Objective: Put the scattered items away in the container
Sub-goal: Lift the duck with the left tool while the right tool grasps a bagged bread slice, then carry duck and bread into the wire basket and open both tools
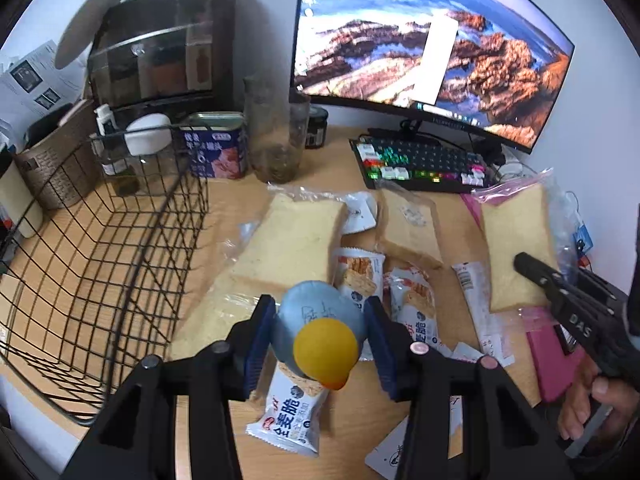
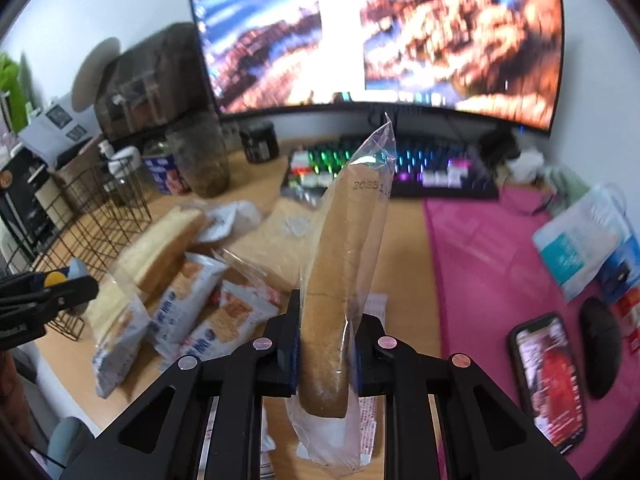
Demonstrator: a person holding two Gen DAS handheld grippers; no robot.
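Observation:
My left gripper (image 1: 320, 316) is shut on a blue-grey soft toy with a yellow beak (image 1: 326, 344), held above the snack packets beside the black wire basket (image 1: 100, 260). My right gripper (image 2: 326, 320) is shut on a bagged slice of bread (image 2: 344, 256), which stands edge-up and lifted off the desk. In the left wrist view the same slice (image 1: 520, 248) hangs at the right in the right gripper (image 1: 532, 270). Two more bagged slices (image 1: 296, 236) (image 1: 412, 228) and several snack packets (image 1: 360, 276) lie scattered on the wooden desk.
A monitor (image 1: 432, 40) and lit keyboard (image 1: 420, 164) stand at the back. A glass jar (image 1: 276, 136) and a blue tin (image 1: 216, 148) sit behind the basket. A phone (image 2: 548, 380) and a mouse (image 2: 600, 344) lie on a pink mat (image 2: 480, 248) at the right.

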